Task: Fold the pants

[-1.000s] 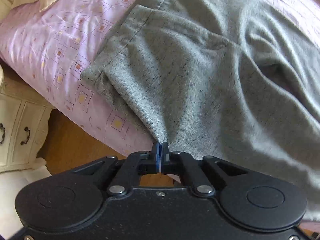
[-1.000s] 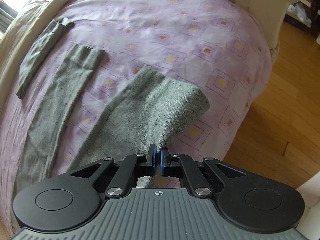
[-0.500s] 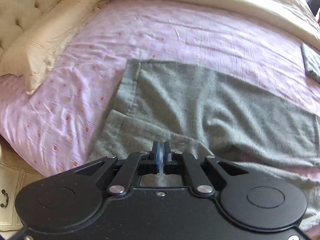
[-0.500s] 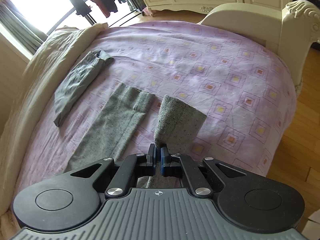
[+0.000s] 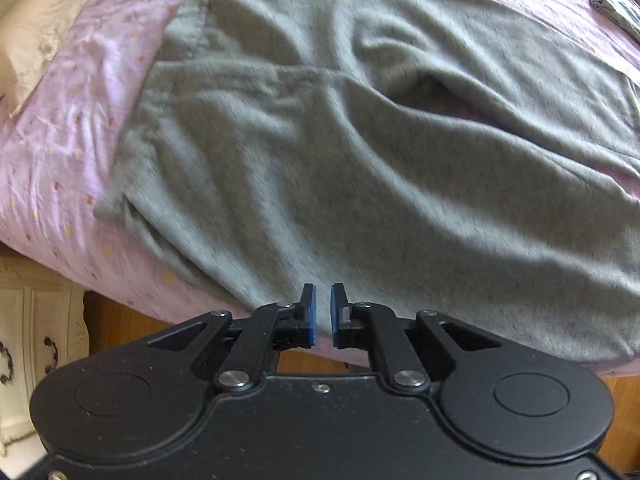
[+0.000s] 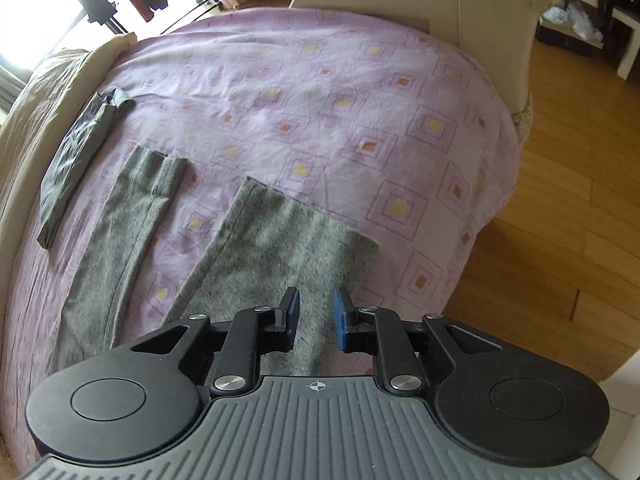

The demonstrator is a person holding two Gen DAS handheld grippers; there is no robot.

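Grey pants (image 5: 360,152) lie spread on the pink bedsheet (image 5: 72,152), waist end to the left in the left wrist view, rumpled near the crotch. My left gripper (image 5: 322,294) hovers at the near edge of the waist part; its jaws are opening, with a narrow gap and no cloth between the pads. In the right wrist view both legs lie flat: the near leg (image 6: 288,248) and the far leg (image 6: 128,216). My right gripper (image 6: 316,298) hangs over the near leg's hem; its jaws are opening and the cloth lies below them, not pinched.
A dark folded garment (image 6: 76,160) lies at the far side of the bed beside a beige duvet (image 6: 40,80). A cream footboard (image 6: 480,12) stands at the bed's end. Wooden floor (image 6: 568,216) runs along the right. A white nightstand (image 5: 36,332) sits lower left, with a pillow (image 5: 32,32) above.
Both grippers held the pants' near edge, carried it over the bed and laid it down; now both have let go, their jaws parted, and the near leg lies flat.
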